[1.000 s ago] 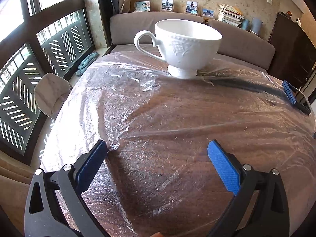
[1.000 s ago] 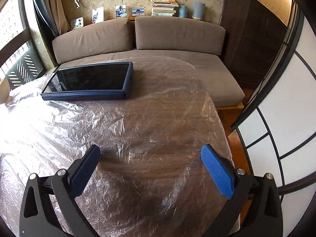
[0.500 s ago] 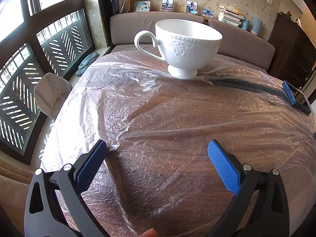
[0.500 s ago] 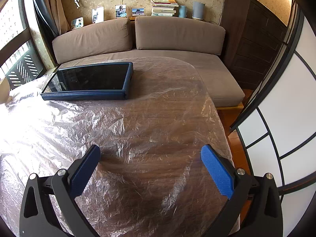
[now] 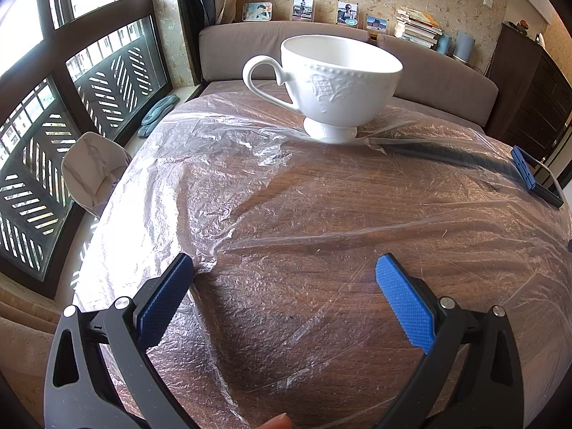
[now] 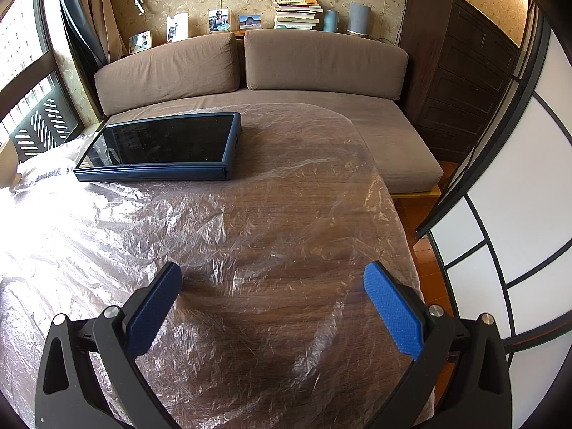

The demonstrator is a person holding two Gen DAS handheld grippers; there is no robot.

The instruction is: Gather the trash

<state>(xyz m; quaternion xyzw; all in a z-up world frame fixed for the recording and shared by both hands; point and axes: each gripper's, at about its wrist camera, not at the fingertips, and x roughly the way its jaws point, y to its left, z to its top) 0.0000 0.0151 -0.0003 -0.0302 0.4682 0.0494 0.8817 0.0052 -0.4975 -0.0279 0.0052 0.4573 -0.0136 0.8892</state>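
A thin, crinkled clear plastic sheet (image 5: 286, 186) covers the wooden table; it also shows in the right wrist view (image 6: 250, 236). A white footed cup (image 5: 336, 82) stands on the sheet at the far side. A dark tablet in a blue case (image 6: 161, 146) lies on the sheet at the far left of the right wrist view; its edge shows at the right of the left wrist view (image 5: 532, 178). My left gripper (image 5: 286, 279) is open and empty, just above the sheet. My right gripper (image 6: 271, 286) is open and empty above the sheet near the table's right edge.
A brown sofa (image 6: 286, 68) runs behind the table. A pale chair (image 5: 93, 171) stands at the table's left by the window. A dark cabinet (image 6: 457, 82) and a paper-panel screen (image 6: 518, 196) stand at the right. The table's right edge (image 6: 400, 214) drops to the floor.
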